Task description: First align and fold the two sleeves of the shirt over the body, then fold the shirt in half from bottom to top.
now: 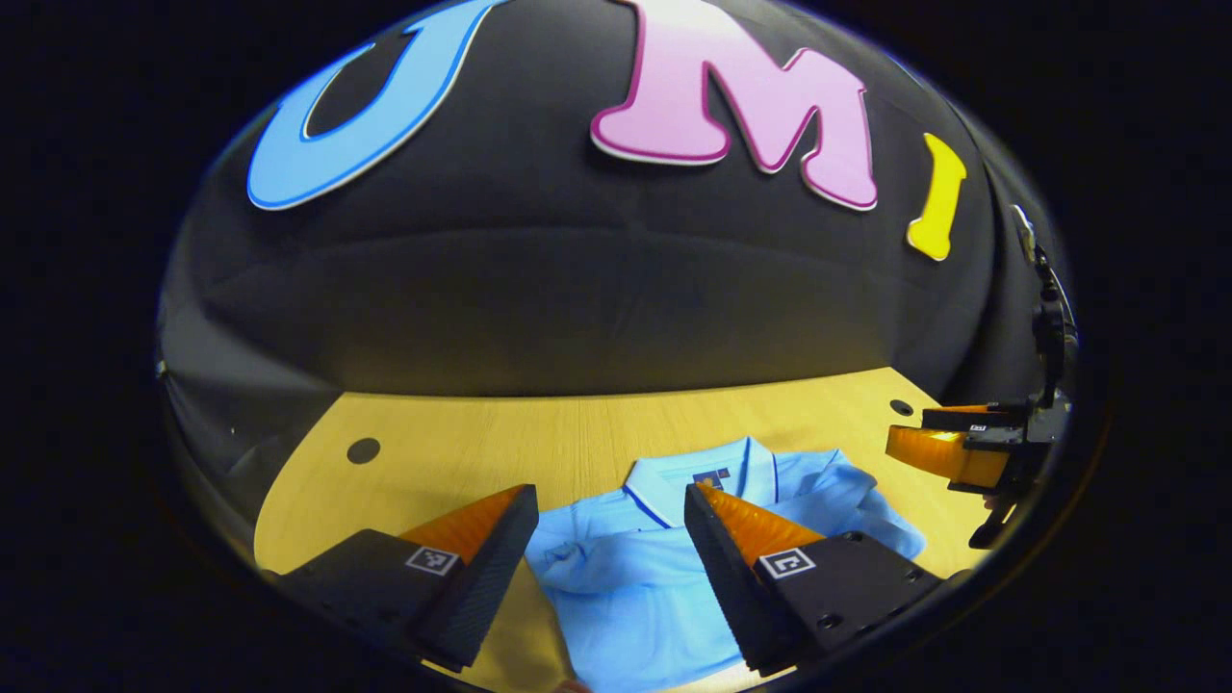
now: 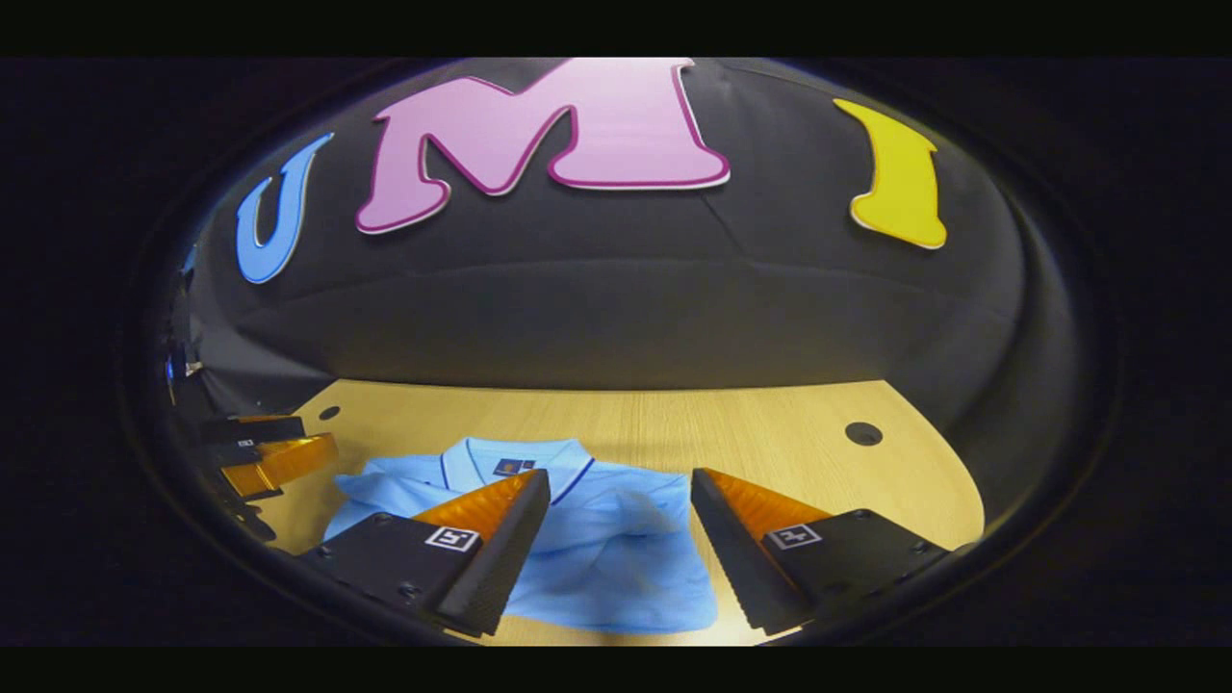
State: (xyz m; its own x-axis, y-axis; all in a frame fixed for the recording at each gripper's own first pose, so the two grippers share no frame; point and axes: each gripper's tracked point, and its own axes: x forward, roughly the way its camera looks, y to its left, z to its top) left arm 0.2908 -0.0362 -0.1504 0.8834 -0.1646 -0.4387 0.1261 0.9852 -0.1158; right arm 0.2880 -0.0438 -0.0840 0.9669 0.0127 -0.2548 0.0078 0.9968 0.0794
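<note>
Nearest the lens in the left gripper view, the left gripper (image 1: 608, 534) hangs with its jaws wide, holding nothing, above the shirt's left shoulder. The table (image 1: 539, 433) carries the shirt (image 1: 635, 577) at its near edge, collar (image 1: 717, 462) toward the far edge, so both sleeves are within reach. The right gripper (image 2: 621, 525), jaws also wide and holding nothing, hangs over the shirt's right side. I'd judge each is lined up over 1 of the 2 sleeves, which lie bunched near the body, neither looking folded flat yet.
</note>
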